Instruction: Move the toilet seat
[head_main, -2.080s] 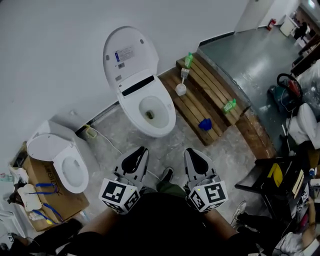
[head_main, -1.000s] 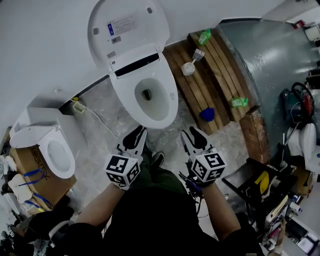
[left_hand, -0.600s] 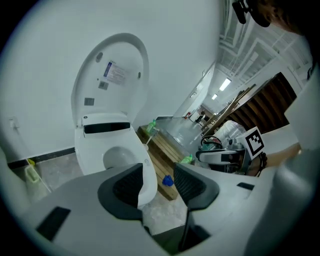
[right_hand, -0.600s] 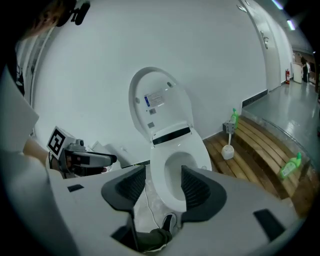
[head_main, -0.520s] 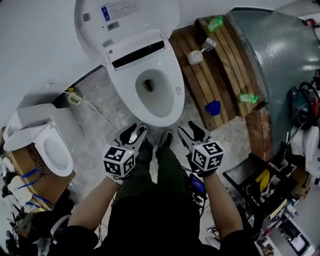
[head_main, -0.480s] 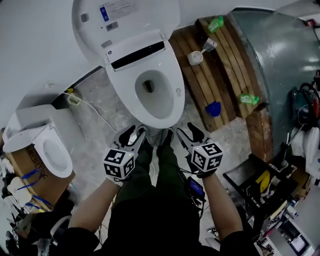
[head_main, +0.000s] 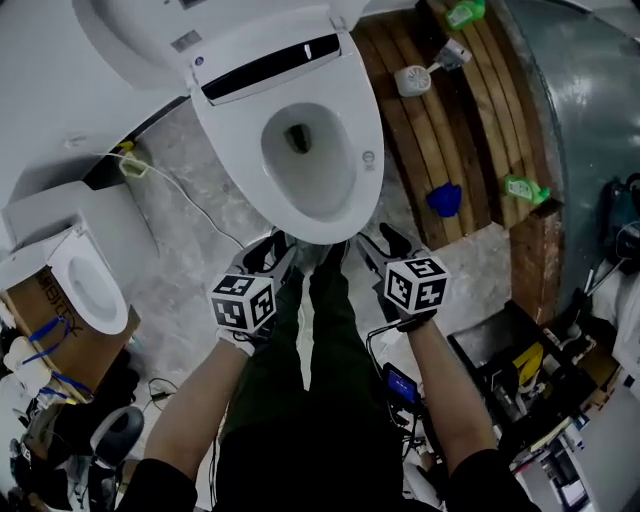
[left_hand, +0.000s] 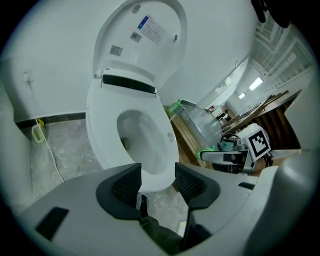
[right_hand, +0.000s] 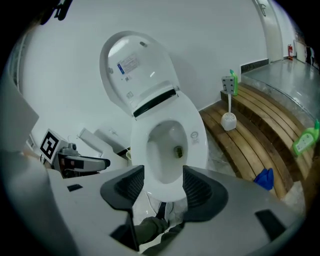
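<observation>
The left gripper (head_main: 272, 250) and right gripper (head_main: 380, 243) hang near the front of the toilet seat (head_main: 368, 160), which lies flat on the bowl, their empty jaws just opened partway (likely readying to grasp that rim).

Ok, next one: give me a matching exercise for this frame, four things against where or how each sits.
Things:
1. toilet lid
2. toilet seat
3. toilet brush
4. smaller toilet

Places or states:
A. beside a cardboard box
B. raised against the wall
C. standing on the wooden platform
D. lowered over the bowl

Pairs: 1-B, 2-D, 3-C, 4-A
</observation>
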